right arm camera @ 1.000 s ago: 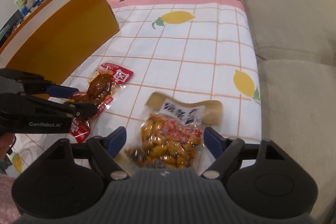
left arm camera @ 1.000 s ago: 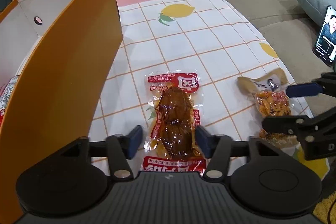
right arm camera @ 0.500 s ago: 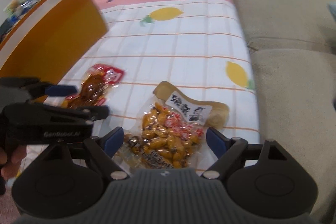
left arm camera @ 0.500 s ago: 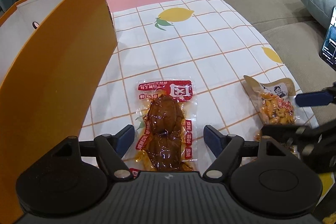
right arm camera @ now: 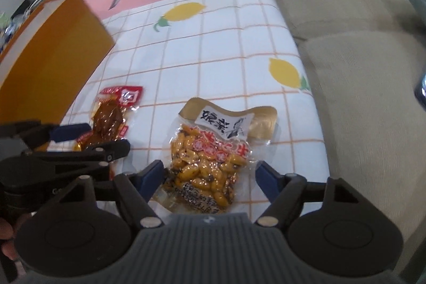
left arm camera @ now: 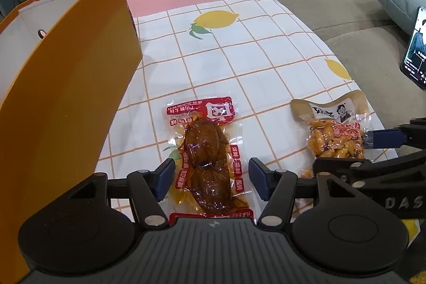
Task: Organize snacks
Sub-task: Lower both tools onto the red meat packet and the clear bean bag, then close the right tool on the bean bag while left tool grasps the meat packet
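Left wrist: left gripper spread wide, jaws straddling the red meat packet, clear of its edges. Orange box left of the jaws.

Right wrist: right gripper also spread, jaws flanking the peanut pouch. Risk: slick flat film may slip or crumple on closing.

Your left gripper body hid the near end of the red pack. The phone ran off the frame's edge. The right view was motion-blurred.
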